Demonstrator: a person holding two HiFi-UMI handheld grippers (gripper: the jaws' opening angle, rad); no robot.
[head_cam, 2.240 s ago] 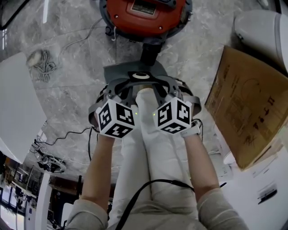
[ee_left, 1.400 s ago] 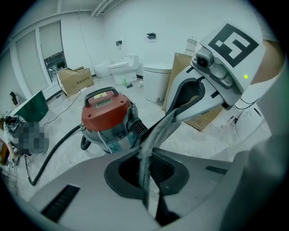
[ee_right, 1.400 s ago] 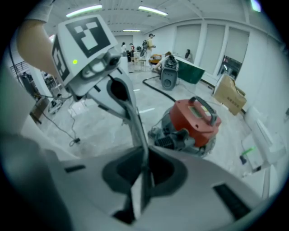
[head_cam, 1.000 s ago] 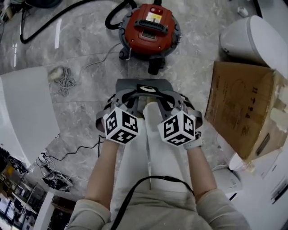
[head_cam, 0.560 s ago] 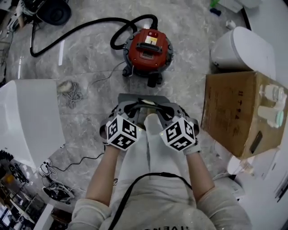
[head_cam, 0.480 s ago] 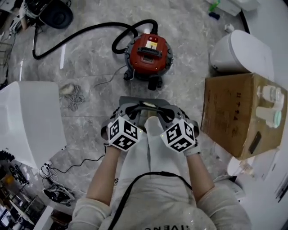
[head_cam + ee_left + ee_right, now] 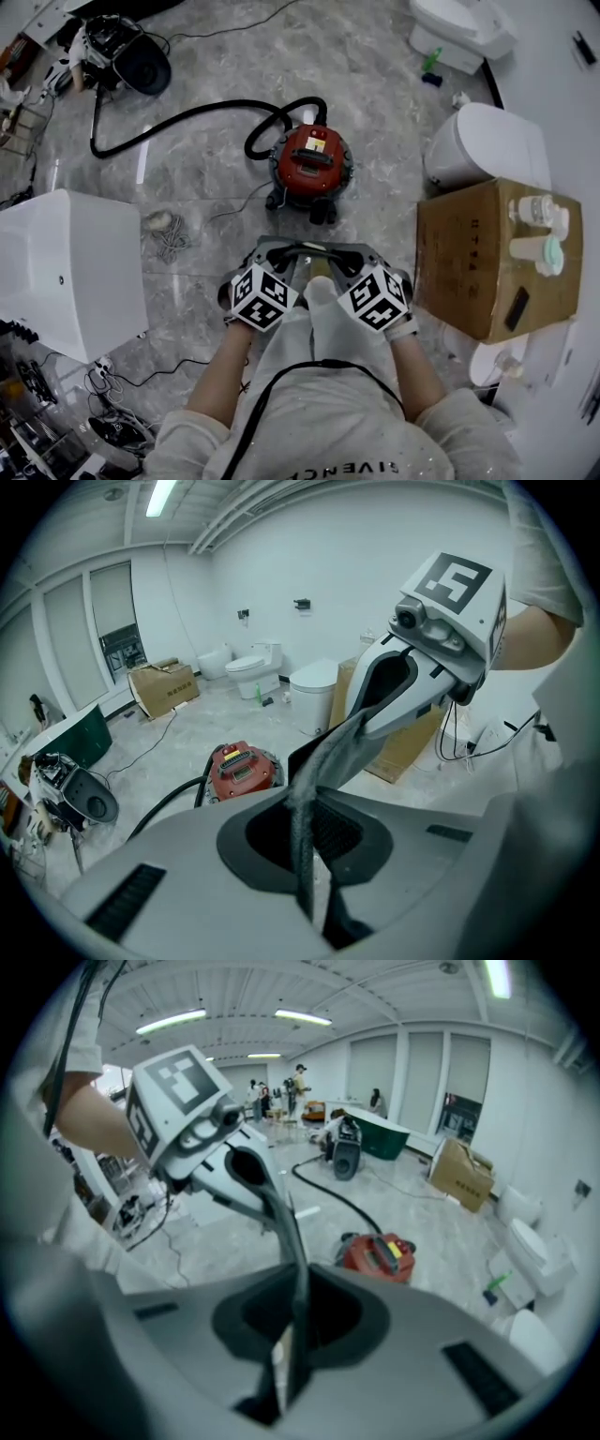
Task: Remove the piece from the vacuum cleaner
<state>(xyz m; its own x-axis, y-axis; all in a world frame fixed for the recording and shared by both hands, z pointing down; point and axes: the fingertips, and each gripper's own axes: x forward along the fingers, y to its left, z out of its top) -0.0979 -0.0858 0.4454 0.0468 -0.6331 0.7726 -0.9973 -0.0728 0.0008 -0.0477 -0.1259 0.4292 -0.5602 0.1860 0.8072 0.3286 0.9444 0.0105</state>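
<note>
The red, round-bodied vacuum cleaner stood on the grey marble floor. A black flexible hose was joined to the vacuum cleaner's far side. It curled there and ran off across the floor to the vacuum cleaner's left.

Both claws hung above the floor on the near side of the vacuum cleaner, well apart from it and touching nothing of it. The left claw was clenched, its jaws pressed together with nothing between them. The right claw was clenched the same way and also empty. The two were held close together, angled toward one another so their tips nearly met.

Near the vacuum cleaner's right stood a brown cardboard box, carrying a white plastic bottle on its top. Beyond the box, still right of the vacuum cleaner, sat a white rounded fixture. A large white cabinet stood well to the vacuum cleaner's left. A loose coil of pale cord lay on the floor between the cabinet and the vacuum cleaner.
</note>
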